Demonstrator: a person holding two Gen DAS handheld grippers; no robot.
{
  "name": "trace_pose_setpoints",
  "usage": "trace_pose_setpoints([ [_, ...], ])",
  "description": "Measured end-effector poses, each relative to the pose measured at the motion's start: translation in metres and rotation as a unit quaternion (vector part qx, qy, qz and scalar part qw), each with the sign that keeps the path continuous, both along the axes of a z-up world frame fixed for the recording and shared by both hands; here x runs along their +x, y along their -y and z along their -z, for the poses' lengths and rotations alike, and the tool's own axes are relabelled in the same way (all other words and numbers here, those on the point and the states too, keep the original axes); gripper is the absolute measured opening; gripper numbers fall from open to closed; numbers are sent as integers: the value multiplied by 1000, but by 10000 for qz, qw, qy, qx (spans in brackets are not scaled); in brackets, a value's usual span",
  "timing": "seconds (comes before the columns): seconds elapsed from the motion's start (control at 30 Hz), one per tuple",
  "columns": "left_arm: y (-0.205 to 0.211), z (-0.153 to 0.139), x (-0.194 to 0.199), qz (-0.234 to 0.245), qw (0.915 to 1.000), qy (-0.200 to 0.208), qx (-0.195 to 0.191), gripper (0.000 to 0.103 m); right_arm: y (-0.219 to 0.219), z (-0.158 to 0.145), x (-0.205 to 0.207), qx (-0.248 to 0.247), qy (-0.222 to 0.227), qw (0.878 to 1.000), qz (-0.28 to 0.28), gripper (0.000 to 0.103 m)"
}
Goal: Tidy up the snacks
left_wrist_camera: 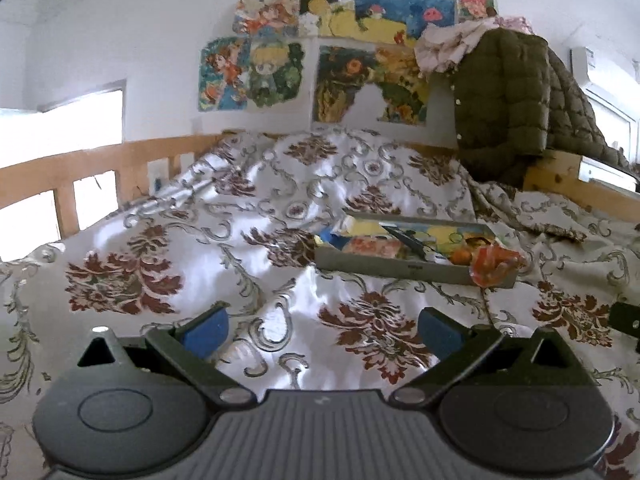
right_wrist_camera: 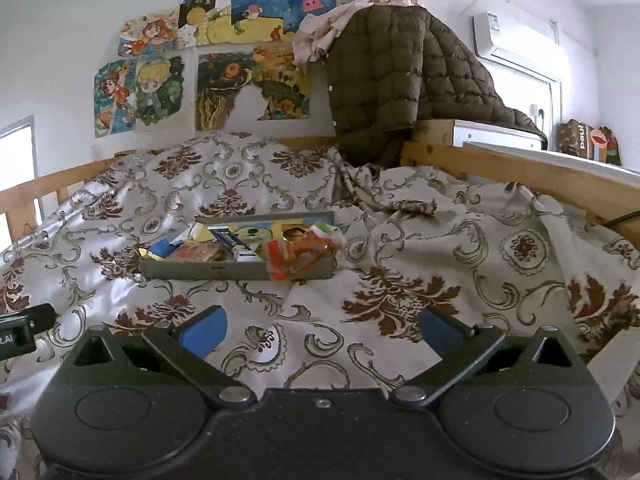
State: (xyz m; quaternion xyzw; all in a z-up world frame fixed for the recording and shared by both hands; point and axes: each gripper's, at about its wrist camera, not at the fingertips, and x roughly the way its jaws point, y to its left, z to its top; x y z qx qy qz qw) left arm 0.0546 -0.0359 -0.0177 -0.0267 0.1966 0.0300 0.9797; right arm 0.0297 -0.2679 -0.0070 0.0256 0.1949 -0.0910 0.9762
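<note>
A: Where are the snacks?
B: In a grey tray point(right_wrist_camera: 208, 270) on the quilt point(right_wrist_camera: 400, 248), ahead of both grippers. An orange packet point(right_wrist_camera: 298, 260) droops over its front right wall.
A: And the grippers?
B: Left gripper point(left_wrist_camera: 322, 330) and right gripper point(right_wrist_camera: 322, 328) both hover wide apart, empty, well short of the tray.
A: Which step?
B: Probably the approach. Next, reach forward and close on the overhanging packet.

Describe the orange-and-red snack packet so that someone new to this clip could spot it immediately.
Start at the bed's floral bedspread, then find the shallow grey tray lying on it. The orange-and-red snack packet sits at the tray's right end, spilling over the front rim, the only crinkly clear wrapper hanging outside.
</note>
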Motion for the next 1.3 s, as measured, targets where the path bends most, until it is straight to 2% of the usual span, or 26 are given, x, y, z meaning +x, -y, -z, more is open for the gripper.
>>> trace_pose_setpoints([
  [0.33, -17, 4, -9, -165, 9996, -64, -213, 103, 0, -2, -12, 22, -117, 9999, -10, 102],
  [0.8, -9, 12, -5, 11, 9999, -146, -1, 103, -18, 10, 2, -322, -414, 9976, -460, 102],
  [1.3, -6, 16, -6, 42, 9998, -209, 50, 103, -16, 9, 1, -171, -371, 9981, -469, 102],
])
